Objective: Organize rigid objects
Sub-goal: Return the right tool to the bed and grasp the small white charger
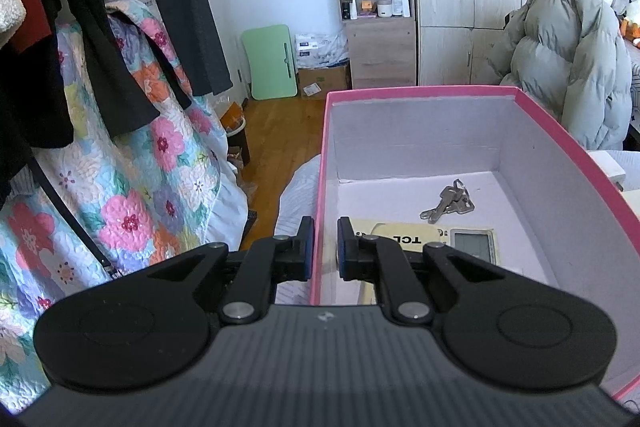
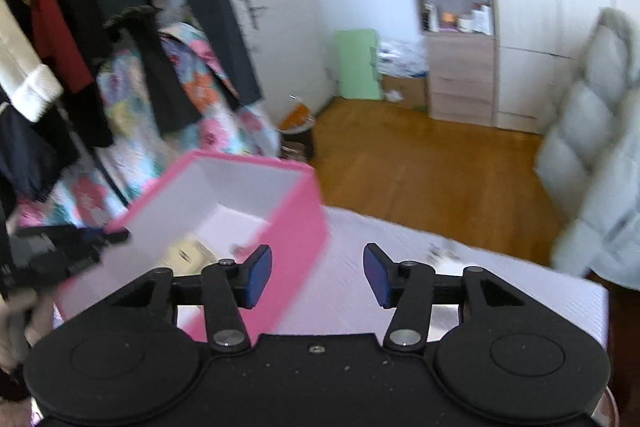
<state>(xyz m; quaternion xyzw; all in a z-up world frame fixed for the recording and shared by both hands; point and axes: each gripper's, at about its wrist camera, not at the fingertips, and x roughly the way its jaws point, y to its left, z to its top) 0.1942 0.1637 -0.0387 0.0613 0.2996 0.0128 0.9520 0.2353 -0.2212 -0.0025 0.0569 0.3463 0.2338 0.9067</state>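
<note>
Keys (image 1: 448, 205) lie loose on the floor of the pink box (image 1: 420, 91), toward its far end, with a cream remote control (image 1: 440, 241) flat just nearer than them. Both look rigid and light. The keys, being metal on a ring, would likely slide and splay, so I would take them by the bunched blades or the ring; the remote is best pinched across its narrow sides. The box is stiff card with thin walls, light enough to shift if nudged. The left gripper (image 1: 323, 247) is pinching the box's left wall, one pad outside and one inside, steadying it. The right gripper (image 2: 318, 275) is to the right of the box, over the pale bedding (image 2: 500, 279), its jaws spread apart with nothing between them.
</note>
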